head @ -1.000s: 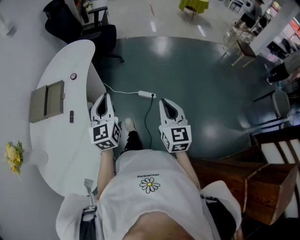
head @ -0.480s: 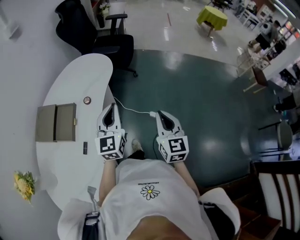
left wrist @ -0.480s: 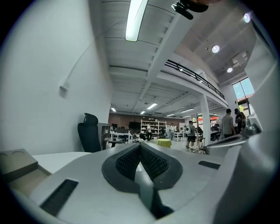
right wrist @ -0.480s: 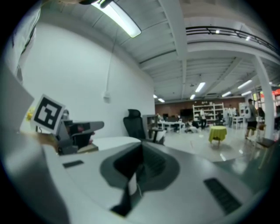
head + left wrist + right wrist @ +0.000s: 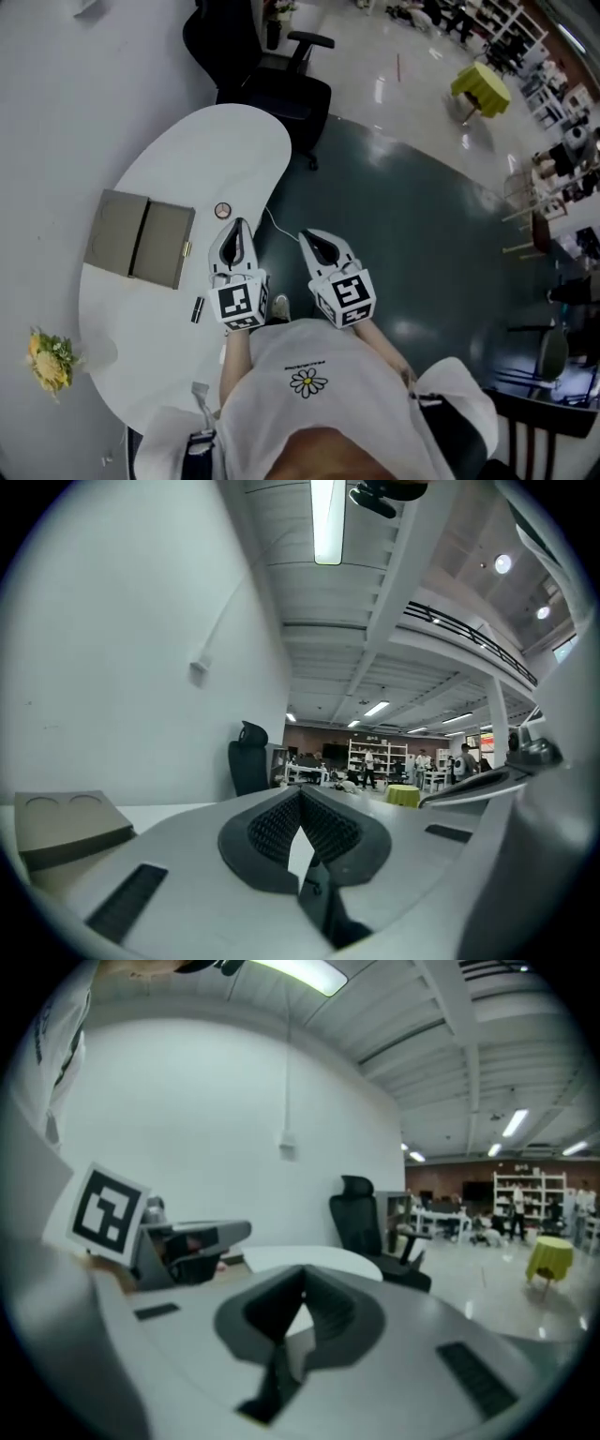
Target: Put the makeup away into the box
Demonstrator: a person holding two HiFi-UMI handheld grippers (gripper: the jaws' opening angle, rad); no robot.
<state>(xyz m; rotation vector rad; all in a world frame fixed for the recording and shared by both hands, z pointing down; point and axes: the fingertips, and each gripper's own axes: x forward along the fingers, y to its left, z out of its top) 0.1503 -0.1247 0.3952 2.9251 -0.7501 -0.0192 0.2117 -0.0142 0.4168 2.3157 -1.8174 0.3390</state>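
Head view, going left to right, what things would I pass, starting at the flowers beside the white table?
yellow flower bunch → open grey-tan flat box → small black tube → left gripper → right gripper → yellow-draped table

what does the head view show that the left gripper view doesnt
Only the head view: the round compact, the small dark tube and the yellow flowers. Only the left gripper view: the ceiling light and the far shelves. Both: the box, the black chair and the left gripper, its jaws together.
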